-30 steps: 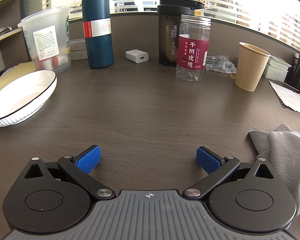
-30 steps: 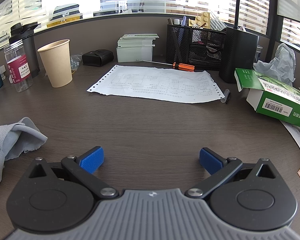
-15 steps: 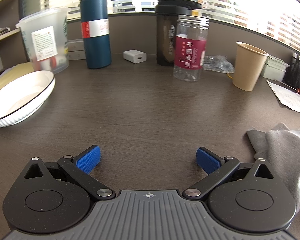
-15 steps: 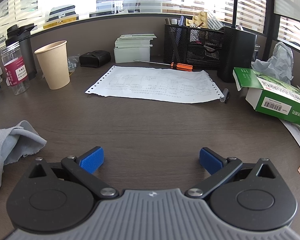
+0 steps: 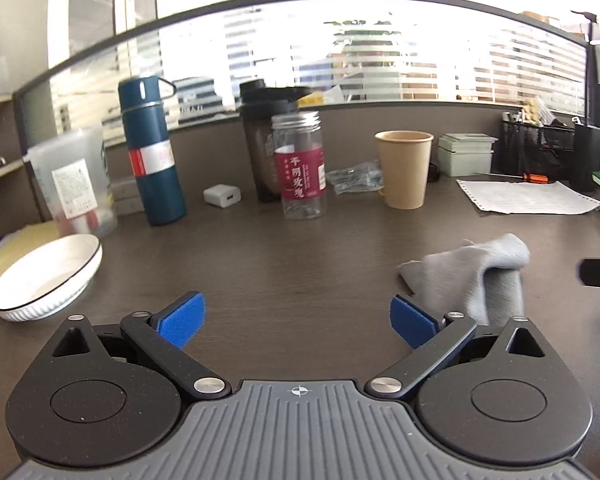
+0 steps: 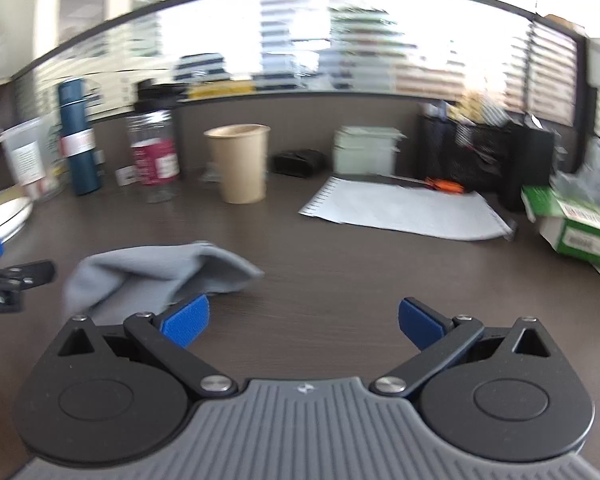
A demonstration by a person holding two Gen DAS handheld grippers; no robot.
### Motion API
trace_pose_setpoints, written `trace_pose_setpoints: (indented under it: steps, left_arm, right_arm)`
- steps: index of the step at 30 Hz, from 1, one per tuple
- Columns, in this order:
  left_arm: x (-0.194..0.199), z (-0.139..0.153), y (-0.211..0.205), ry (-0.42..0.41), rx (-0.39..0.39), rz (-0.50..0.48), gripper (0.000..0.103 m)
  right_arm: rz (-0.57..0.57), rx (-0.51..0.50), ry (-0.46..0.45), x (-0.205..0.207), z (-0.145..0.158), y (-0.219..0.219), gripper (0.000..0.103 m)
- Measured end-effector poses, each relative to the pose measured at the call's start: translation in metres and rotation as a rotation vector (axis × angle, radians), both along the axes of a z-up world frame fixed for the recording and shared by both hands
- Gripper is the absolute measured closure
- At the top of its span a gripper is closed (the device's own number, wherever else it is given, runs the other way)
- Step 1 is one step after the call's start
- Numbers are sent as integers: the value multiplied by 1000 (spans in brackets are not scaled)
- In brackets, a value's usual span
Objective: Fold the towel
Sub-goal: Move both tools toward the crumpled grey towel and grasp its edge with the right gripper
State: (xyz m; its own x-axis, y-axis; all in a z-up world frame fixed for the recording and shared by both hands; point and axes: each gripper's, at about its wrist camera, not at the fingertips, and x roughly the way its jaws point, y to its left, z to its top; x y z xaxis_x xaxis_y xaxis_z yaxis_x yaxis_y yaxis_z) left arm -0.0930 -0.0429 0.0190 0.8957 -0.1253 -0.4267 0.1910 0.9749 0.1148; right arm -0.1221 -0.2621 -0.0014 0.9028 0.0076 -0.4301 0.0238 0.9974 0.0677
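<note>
Left wrist view: the left tongs (image 5: 298,320) are wide but closing on nothing. The gray towel (image 5: 476,276) lies crumpled on the worktop (image 5: 300,256), between both tongs. The right tongs (image 6: 304,320) are closing too, empty.

Clear jar (image 5: 299,168), silver lid: dark red label, white Chinese characters 平阴玫瑰 in vertical pair of columns. Left of jar, blue flask (image 5: 153,152): red-and-white band, print too blurred to read. Further left of jar, translucent cup (image 5: 74,184): white sticker, print too small; green round logo partly visible. Right of jar, printed sheet (image 5: 528,197): text illegible.
</note>
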Motion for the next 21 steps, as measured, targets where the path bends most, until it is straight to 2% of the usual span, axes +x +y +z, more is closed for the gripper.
trace_pose_setpoints:
  steps: [2,4,6,11,18,20,21]
  left_arm:
    - [-3,1,-2,11,-30,-29,11]
    - [-6,1,-3,19,-48,-46,16]
    - [-10,2,-4,31,-68,-76,20]
    - [-18,0,-6,40,-64,-99,20]
    - [-22,-4,-5,56,-55,-108,20]
    - [-23,-4,-6,55,-54,-111,19]
    - [-23,-4,-6,55,-55,-111,19]
  right_arm:
    - [36,17,7,3,3,7,22]
    - [67,41,21,7,4,11,37]
    - [100,71,22,10,7,14,43]
    - [161,121,13,21,13,21,53]
    - [181,177,33,43,11,23,57]
    - [186,200,38,47,10,21,64]
    - [193,211,42,48,9,21,71]
